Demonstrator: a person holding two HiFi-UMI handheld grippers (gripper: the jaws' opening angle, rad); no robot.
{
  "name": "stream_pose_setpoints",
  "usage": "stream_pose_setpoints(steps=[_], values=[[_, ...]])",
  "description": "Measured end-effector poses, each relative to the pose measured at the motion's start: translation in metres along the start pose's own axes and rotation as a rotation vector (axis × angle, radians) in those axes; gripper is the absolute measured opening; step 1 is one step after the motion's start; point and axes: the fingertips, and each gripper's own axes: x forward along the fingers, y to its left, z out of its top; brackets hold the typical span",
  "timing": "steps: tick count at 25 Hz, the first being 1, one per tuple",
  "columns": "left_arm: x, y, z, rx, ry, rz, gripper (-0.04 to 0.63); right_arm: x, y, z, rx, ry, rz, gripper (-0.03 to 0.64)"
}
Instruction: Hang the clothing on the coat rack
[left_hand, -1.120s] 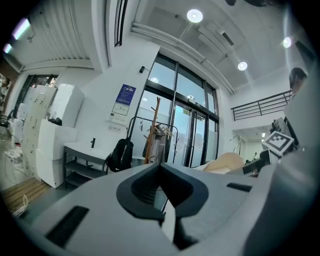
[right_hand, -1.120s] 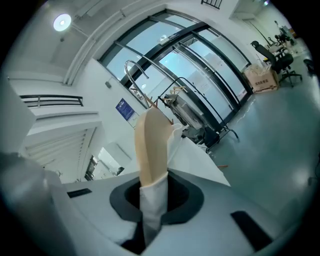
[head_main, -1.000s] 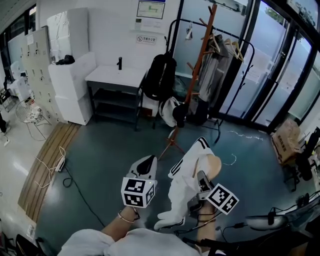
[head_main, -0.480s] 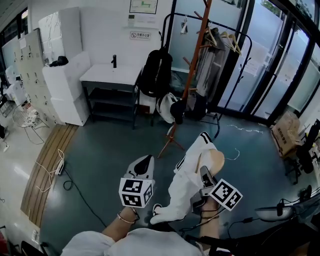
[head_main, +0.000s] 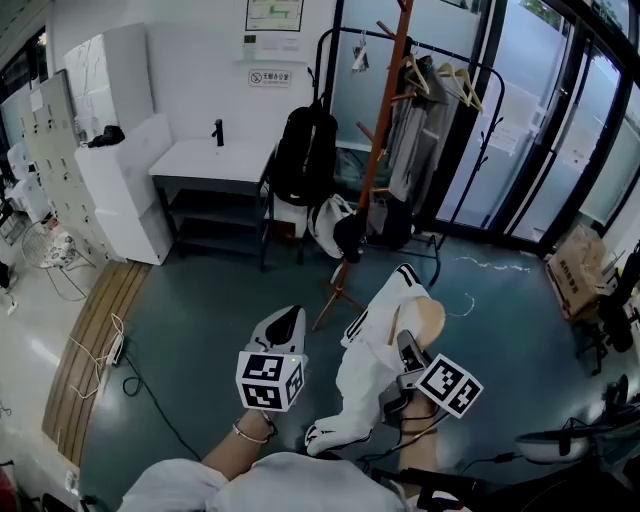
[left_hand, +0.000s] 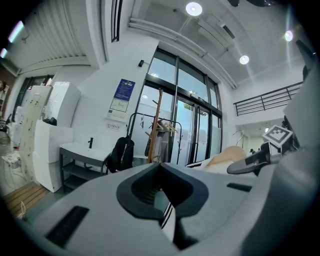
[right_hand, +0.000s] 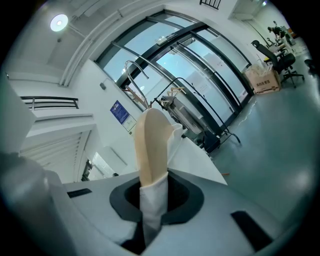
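Observation:
A white jacket with black stripes (head_main: 368, 362) hangs on a pale wooden hanger (head_main: 421, 325). My right gripper (head_main: 405, 352) is shut on the hanger's end and the white cloth over it. In the right gripper view the hanger (right_hand: 150, 145) rises from the jaws of the right gripper (right_hand: 152, 199). The left gripper (head_main: 287, 322) floats left of the jacket, jaws together; the left gripper (left_hand: 162, 200) shows a striped strip in its slit. Ahead stands the orange-brown wooden coat rack (head_main: 386, 120), also visible as the coat rack (left_hand: 155, 127), with a dark item low on it.
Behind the rack is a black clothes rail (head_main: 470, 90) with hangers and grey garments. A black backpack (head_main: 300, 155) hangs by a white table (head_main: 215, 160). White cabinets (head_main: 120, 170) stand at left, wooden boards (head_main: 95, 335) and cables lie on the floor, a cardboard box (head_main: 572, 272) sits at right.
The view has drifted so the coat rack sits slightly further left and looks larger. Both grippers keep nearly the same places, the right still on the hanger.

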Motion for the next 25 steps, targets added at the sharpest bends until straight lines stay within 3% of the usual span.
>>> stream_pose_setpoints(steps=[12,25], values=[[0.105,-0.013,0.030,0.053,-0.003,0.001,0.008,0.069,-0.043,0.067,0.012,-0.002,0.010,0.035],[0.184,0.007,0.027,0.019,-0.006,0.052,0.008,0.136,-0.080,0.114,0.000,0.014,-0.003,0.035]])
